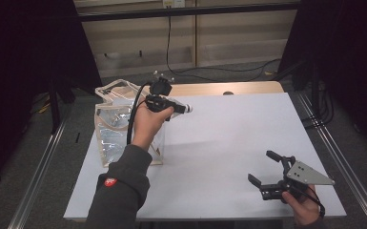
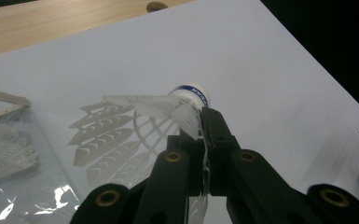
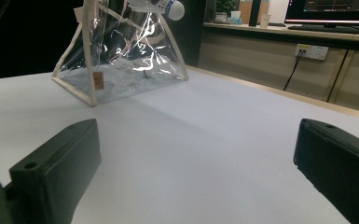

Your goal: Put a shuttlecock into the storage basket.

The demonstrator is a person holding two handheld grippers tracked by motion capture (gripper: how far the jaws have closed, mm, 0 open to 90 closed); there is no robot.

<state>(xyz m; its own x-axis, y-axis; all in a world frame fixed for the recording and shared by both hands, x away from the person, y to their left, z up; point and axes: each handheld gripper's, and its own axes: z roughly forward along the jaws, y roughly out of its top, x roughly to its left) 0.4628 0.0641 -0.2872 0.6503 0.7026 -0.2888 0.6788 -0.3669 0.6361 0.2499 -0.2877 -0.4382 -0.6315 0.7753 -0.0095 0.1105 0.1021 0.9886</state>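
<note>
Left gripper view: shuttlecock (image 2: 177, 105) between jaws

White, black and clear on a pale bench

The shuttlecock (image 2: 177, 105) is white with a blue band on its cork; the pouch (image 1: 109, 129) is clear, trimmed cream; both claws are black; the bench (image 1: 229, 143) white, wood-edged.

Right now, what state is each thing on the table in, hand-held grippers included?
Left hand-held gripper: shut on the shuttlecock's feathers, held above the table.
Shuttlecock: clamped, off the table, cork end pointing away from the hand.
Clear bag: standing at the table's left edge, top open, more shuttlecocks inside.
Right hand-held gripper: open, holding nothing, low over the table.
</note>
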